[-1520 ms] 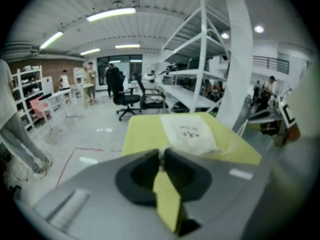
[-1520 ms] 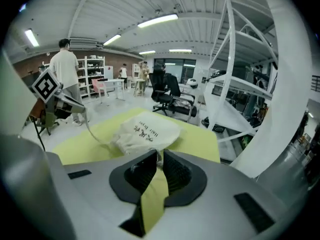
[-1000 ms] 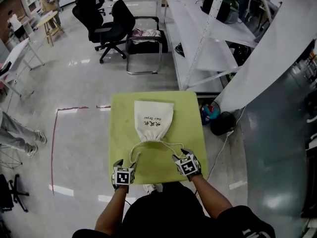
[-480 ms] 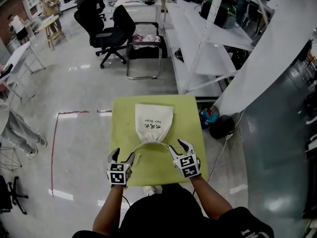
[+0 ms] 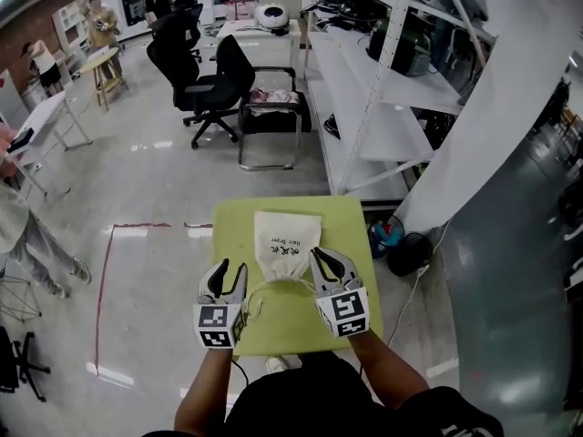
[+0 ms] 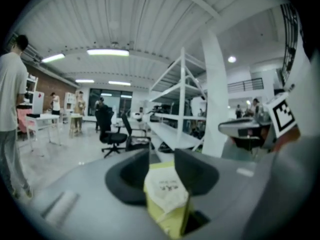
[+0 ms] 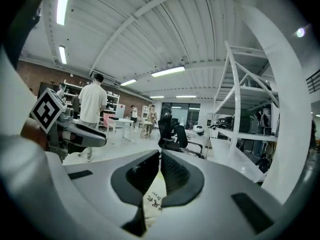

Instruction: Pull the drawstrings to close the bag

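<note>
Evidently, with the neck-gathered bag [image 5: 286, 242] lying mid-frame on the green table [image 5: 293, 324], the left gripper [image 5: 230, 274] is hovering with jaws spread and empty, the right gripper [image 5: 329, 260] is pressing its jaws nearly together on nothing visible, so any tighter cinching is needing even outward pulls on both drawstrings [image 5: 264, 284].

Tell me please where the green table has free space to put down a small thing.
Two bare strips flank the bag: one along the left edge of the table, one along its right. A third lies at the near edge, between the left gripper and the right gripper. It is crowded at the bag's mouth, with the drawstring loop and both grippers.
</note>
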`<state>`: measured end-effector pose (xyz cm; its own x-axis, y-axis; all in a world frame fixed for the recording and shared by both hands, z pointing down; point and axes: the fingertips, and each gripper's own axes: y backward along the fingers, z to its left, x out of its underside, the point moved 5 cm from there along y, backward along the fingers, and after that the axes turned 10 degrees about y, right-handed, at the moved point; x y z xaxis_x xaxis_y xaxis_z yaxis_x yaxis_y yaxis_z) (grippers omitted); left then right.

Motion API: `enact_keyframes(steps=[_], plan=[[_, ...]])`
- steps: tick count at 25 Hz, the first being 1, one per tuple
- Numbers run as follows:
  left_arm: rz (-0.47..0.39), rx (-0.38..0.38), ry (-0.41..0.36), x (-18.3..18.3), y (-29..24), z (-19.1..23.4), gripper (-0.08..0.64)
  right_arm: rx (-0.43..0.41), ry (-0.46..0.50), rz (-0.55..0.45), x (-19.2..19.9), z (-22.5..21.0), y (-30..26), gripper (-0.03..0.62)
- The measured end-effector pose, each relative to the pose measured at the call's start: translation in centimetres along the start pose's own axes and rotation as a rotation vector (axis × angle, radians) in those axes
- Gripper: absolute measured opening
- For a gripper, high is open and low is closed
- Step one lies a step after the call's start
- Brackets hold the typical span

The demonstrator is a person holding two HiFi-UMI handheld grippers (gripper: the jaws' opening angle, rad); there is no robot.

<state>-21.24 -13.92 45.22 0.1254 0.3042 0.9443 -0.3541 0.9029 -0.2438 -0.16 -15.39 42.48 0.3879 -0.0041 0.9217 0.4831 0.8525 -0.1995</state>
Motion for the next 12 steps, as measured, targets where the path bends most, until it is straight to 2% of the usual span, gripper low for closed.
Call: enact_keyframes(steps=[2, 5, 12], plan=[[-0.036, -0.012, -0.007, -1.0, 0.4, -0.2, 0.132, 0.014, 0.011, -0.036, -1.4, -0.2, 0.3, 0.008], [-0.076, -0.041, -0.022, -1.9, 0.9, -0.4, 0.018, 0.013, 0.001, -0.083, -3.0, -0.4, 0.6, 0.006], [-0.092, -0.016, -0.009, -2.6, 1.3, -0.7, 0.006, 0.015, 0.002, -0.109, -3.8, -0.5, 0.6, 0.006]])
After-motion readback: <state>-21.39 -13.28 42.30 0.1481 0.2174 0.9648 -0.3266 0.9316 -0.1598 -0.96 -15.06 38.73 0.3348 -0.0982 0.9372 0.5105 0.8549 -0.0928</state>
